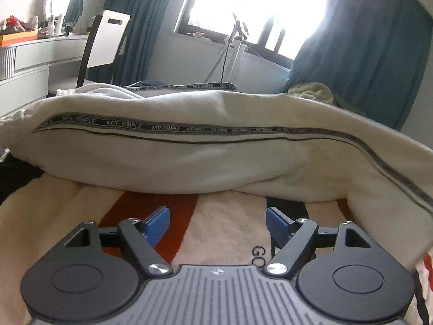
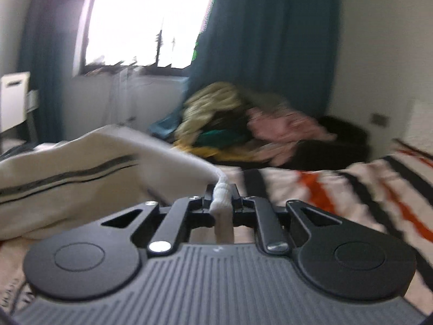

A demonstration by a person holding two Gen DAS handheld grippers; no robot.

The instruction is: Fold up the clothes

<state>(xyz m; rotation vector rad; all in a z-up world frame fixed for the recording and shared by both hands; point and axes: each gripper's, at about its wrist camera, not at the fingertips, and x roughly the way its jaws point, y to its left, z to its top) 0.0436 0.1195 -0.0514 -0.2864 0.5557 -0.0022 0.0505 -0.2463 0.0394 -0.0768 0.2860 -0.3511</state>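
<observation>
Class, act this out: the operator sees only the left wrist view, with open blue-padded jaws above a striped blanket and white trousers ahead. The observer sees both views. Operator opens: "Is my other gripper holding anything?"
Observer: Yes. The right gripper is shut on a bunched white edge of the trousers.
Operator: Is that edge lying on the bed?
Observer: No, the cloth rises off the striped blanket up to the jaws.
Operator: What lies beyond it?
Observer: A pile of clothes, yellowish, green and pink, before the teal curtain.
Operator: And my left gripper?
Observer: The left gripper is open, short of the trousers.
</observation>
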